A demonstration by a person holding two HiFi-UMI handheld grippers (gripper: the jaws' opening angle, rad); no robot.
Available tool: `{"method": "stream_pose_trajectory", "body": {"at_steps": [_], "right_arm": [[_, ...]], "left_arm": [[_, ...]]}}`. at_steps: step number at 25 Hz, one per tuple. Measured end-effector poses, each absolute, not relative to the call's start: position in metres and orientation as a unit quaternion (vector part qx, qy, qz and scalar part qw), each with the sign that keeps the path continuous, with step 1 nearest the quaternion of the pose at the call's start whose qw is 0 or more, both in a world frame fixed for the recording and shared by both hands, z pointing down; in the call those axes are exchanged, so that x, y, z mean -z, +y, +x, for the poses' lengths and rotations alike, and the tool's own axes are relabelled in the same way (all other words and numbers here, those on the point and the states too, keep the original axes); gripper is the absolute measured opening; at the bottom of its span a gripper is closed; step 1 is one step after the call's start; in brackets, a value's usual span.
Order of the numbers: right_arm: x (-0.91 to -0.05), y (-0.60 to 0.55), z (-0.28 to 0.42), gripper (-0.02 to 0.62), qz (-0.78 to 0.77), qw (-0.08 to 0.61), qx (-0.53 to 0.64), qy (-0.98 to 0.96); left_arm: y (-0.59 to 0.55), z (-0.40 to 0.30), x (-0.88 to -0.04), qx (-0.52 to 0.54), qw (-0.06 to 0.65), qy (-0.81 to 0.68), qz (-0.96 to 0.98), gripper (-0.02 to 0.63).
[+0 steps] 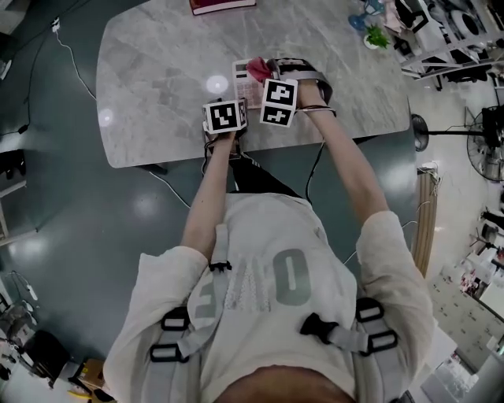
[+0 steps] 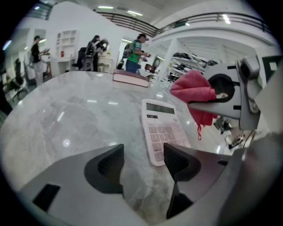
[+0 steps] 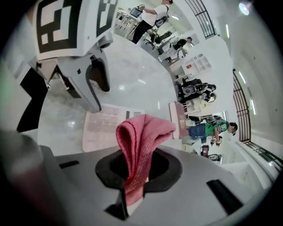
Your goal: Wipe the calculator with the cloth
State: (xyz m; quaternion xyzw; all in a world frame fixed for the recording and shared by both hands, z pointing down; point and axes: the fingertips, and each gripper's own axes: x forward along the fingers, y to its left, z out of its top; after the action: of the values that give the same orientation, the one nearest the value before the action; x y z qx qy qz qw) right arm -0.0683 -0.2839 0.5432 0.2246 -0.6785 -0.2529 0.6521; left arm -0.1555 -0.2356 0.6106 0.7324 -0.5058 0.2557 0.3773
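The grey marbled tabletop (image 1: 157,86) with rounded corners fills the upper part of the head view, and a person in a pale shirt stands at its near edge with both arms stretched over it. A dark red book (image 1: 222,5) lies flat at the far edge, well apart from everything else.

The left gripper (image 2: 143,165) is low over the tabletop near the front edge. Its jaws are spread wide with nothing between them, and only bare marble shows through the gap. The right gripper (image 3: 137,165) sits just beside it, a little farther out over the tabletop. Its jaws are pressed together on a fold of cloth.

The calculator (image 2: 161,130), pale pink with a grey display at its far end, lies flat on the tabletop, keys up. Its near end is just ahead of the left gripper's jaws, toward the right-hand one.

The red cloth (image 3: 139,137) is bunched into a folded loop that stands out beyond the right gripper's jaws. In the left gripper view it hangs in the air by the far right corner of the calculator, a loose thread trailing down, apart from the keys.
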Motion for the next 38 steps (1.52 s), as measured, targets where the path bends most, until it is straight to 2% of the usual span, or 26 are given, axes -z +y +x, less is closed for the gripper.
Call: {"method": "stream_pose_trajectory", "body": {"at_steps": [2, 6, 8, 9, 13, 15, 21, 38], "right_arm": [[-0.535, -0.297, -0.076, 0.055, 0.225, 0.647, 0.265, -0.679], [-0.528, -0.321, -0.095, 0.055, 0.225, 0.638, 0.275, -0.683], [-0.533, -0.326, -0.105, 0.055, 0.219, 0.639, 0.278, -0.683], [-0.537, -0.329, -0.110, 0.055, 0.217, 0.641, 0.279, -0.681], [-0.549, -0.337, -0.123, 0.055, 0.208, 0.645, 0.277, -0.680], [-0.556, -0.336, -0.123, 0.055, 0.205, 0.648, 0.274, -0.680], [-0.572, -0.335, -0.132, 0.055, 0.199, 0.657, 0.261, -0.679], [-0.594, -0.306, -0.132, 0.057, 0.179, 0.666, 0.239, -0.684]], "left_arm": [[-0.237, -0.158, -0.600, -0.224, 0.398, -0.518, 0.723, 0.288], [-0.256, -0.171, -0.549, -0.201, 0.329, -0.496, 0.778, 0.288], [-0.260, -0.188, -0.523, -0.156, 0.314, -0.487, 0.799, 0.280], [-0.262, -0.200, -0.512, -0.128, 0.312, -0.489, 0.804, 0.252], [-0.269, -0.238, -0.485, -0.077, 0.275, -0.522, 0.804, 0.047], [-0.270, -0.248, -0.477, -0.070, 0.259, -0.541, 0.797, 0.021], [-0.277, -0.271, -0.449, -0.046, 0.226, -0.563, 0.794, 0.021], [-0.291, -0.281, -0.448, -0.055, 0.225, -0.568, 0.789, 0.020]]}}
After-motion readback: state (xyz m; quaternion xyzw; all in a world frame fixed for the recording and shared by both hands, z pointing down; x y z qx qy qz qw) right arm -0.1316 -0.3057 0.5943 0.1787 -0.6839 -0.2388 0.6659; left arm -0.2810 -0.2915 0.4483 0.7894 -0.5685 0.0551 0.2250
